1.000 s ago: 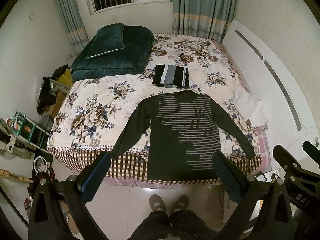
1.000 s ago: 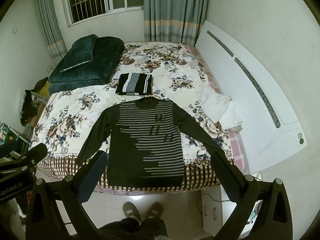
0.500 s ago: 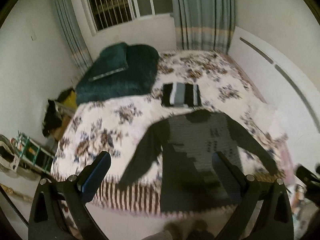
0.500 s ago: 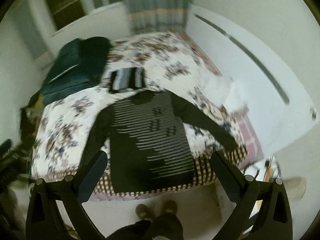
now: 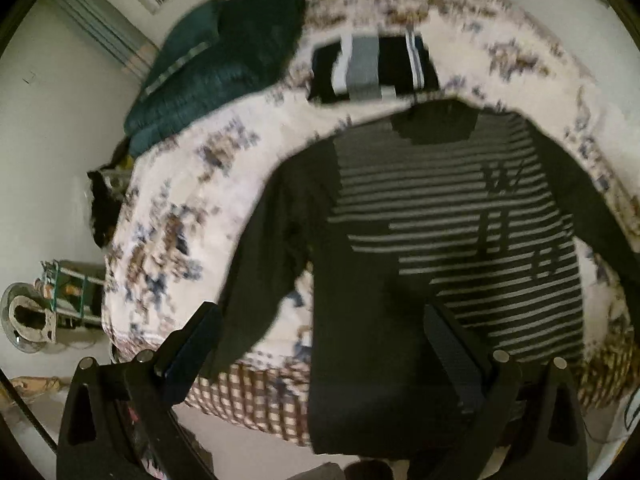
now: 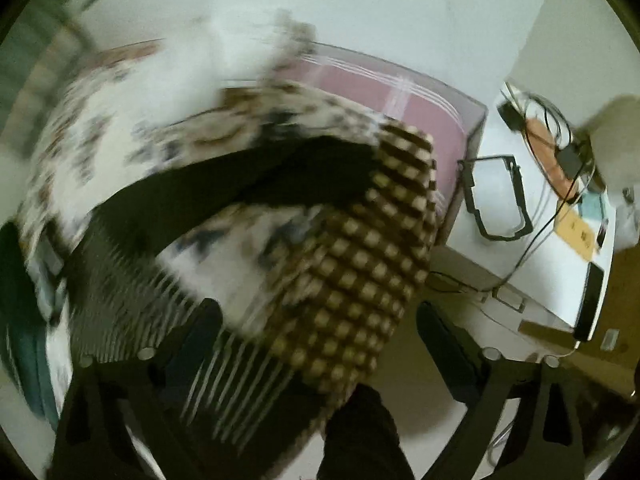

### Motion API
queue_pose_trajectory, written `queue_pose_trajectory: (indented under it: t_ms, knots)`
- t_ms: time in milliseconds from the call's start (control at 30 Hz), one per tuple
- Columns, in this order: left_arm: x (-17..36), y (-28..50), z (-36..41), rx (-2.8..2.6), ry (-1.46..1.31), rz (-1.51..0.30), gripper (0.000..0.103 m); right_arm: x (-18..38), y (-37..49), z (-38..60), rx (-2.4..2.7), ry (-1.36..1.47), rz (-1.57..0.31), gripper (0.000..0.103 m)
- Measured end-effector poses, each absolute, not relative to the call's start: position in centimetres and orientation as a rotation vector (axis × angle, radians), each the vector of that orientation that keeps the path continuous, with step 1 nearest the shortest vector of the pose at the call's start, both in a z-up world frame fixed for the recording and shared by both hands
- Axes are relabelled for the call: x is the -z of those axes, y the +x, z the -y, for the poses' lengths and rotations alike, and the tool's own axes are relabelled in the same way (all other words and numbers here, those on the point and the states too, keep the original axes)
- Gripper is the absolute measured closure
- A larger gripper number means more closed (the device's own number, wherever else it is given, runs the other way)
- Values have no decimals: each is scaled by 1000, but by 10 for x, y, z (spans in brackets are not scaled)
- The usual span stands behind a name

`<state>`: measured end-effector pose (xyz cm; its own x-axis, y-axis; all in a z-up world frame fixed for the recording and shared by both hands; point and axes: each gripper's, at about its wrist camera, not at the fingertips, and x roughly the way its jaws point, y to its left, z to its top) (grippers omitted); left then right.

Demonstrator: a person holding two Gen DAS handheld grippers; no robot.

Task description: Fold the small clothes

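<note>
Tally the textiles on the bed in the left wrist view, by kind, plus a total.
Spread-out garments: 1, the dark long-sleeved sweater with grey stripes
Folded garments: 1, the black, grey and white striped top
Bedding piles: 1, the dark teal quilt with its pillow
Bed covers: 1, the cream floral bedspread
Total: 4

The left hand-held gripper [image 5: 320, 344] points steeply downward, its two fingers [image 5: 192, 344] spread wide with nothing pressed between the pads; the right hand-held gripper [image 6: 316, 340] points almost straight down, jaws wide, having just narrowed slightly, gripping nothing.
</note>
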<state>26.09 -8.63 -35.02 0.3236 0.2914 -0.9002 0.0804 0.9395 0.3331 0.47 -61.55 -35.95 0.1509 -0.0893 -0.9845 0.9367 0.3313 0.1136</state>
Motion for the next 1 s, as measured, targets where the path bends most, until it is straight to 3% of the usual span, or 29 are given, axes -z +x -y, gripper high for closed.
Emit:
queue_pose_trajectory:
  t_ms: [133,267,400,467,500,600,633,867,933,1000]
  knots:
    - [404,284,110,-129,384,-1295,0,435,9,680,1010,1027,-1157,9]
    - [449,306,134,-69,396,-1327,0,478,40,725,1012,874,-1228,10]
    - [483,319,156,20,388,-1349,0,536,83,752,835,675,-1503,11]
    - [496,321,165,43,418,-1355,0,557,85,757,796,707,-1552,18]
    - [500,321,168,49,430,-1363,0,567,86,758,768,742,-1553,24]
    - [498,320,173,73,439,-1364,0,560,92,753,756,744,-1458,90]
    - [496,321,175,79,445,-1357,0,549,95,749,779,699,-1416,97]
    - [481,325,175,78,420,-1307,0,442,110,673,774,15,-1074,97]
    - [489,324,172,64,412,-1331,0,450,96,642,709,-226,-1068,97]
    - [496,320,170,55,403,-1354,0,485,77,635,655,-275,-1208,94]
